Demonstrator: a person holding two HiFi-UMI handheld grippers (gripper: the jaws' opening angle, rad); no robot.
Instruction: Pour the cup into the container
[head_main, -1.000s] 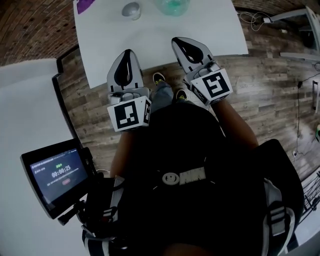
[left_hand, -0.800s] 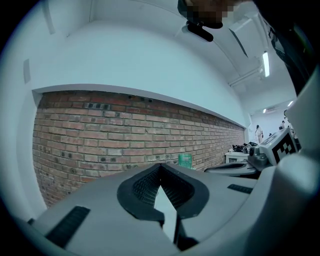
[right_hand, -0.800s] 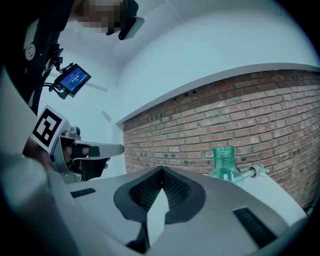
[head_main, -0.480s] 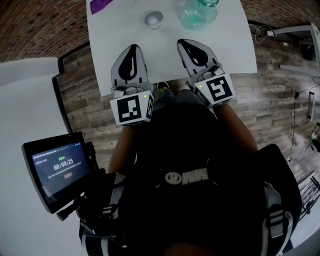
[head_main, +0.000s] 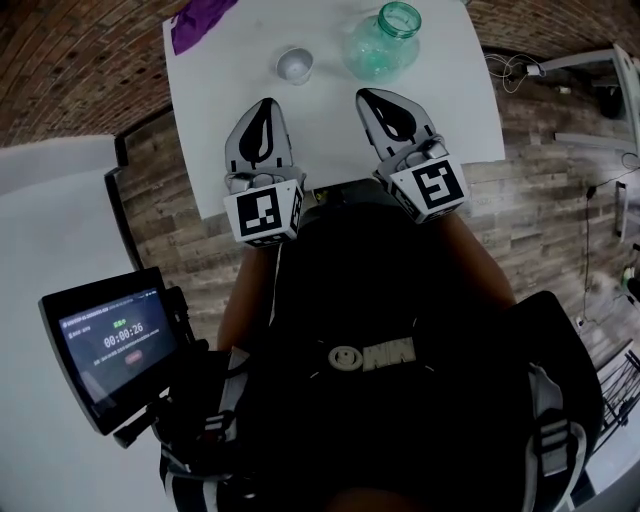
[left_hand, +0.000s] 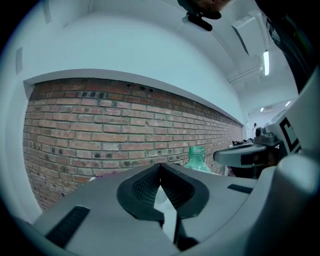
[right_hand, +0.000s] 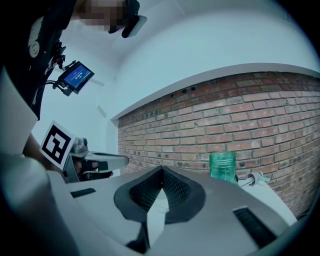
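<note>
On the white table (head_main: 450, 110) stand a small clear cup (head_main: 294, 66) and, to its right, a green glass jar (head_main: 383, 42) with an open mouth. My left gripper (head_main: 264, 101) is over the table's near edge, just short of the cup, jaws shut and empty. Beside it my right gripper (head_main: 369, 94) is shut and empty too, just short of the jar. In the left gripper view the shut tips (left_hand: 160, 165) have the jar (left_hand: 196, 159) beyond them to the right. The right gripper view shows its tips (right_hand: 161, 167) closed, left of the jar (right_hand: 222, 166).
A purple cloth (head_main: 200, 20) lies at the table's far left corner. A brick wall (left_hand: 100, 130) rises behind the table. A tablet screen (head_main: 110, 345) hangs at my left side. Cables (head_main: 510, 45) trail on the wooden floor to the right of the table.
Both grippers have come forward from over the floor to over the table's near edge. The cup and the jar now show fully in the head view.
</note>
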